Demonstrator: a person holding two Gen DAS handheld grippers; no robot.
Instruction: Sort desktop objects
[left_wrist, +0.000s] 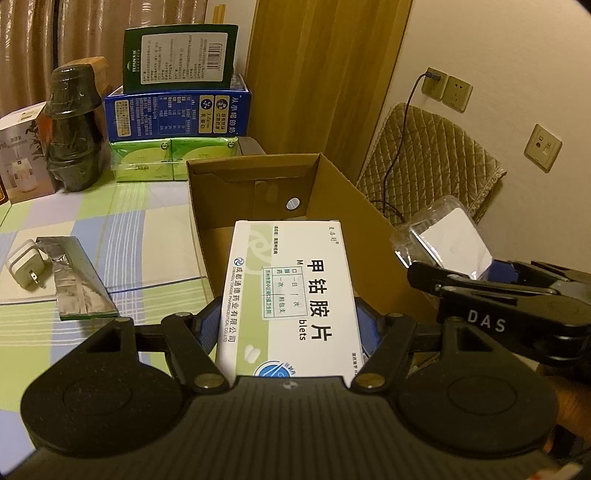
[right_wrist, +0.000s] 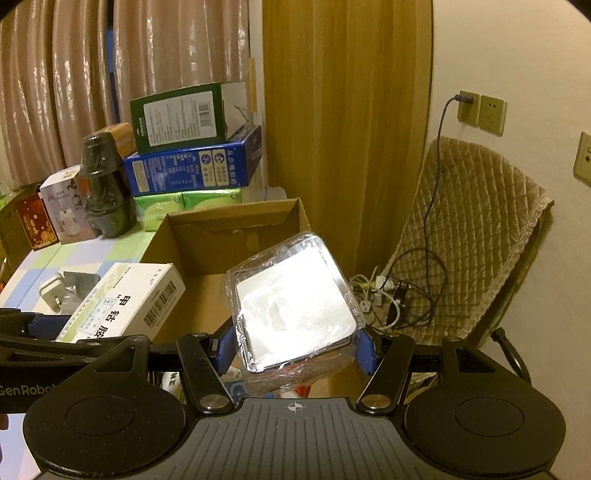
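Two grippers hovered over the cardboard box (left_wrist: 258, 192), ready to drop: left gripper (left_wrist: 286, 325) clamped the medicine box (left_wrist: 291, 291), right gripper (right_wrist: 295, 347) squeezed a plastic case (right_wrist: 291, 310).

Quilted chair (left_wrist: 424, 162) off table's right edge; cable (left_wrist: 402, 122) plugged into wall socket (left_wrist: 434, 83). Power strip (right_wrist: 373, 295), apparently, on floor. Curtains (right_wrist: 147, 55) behind far edge.
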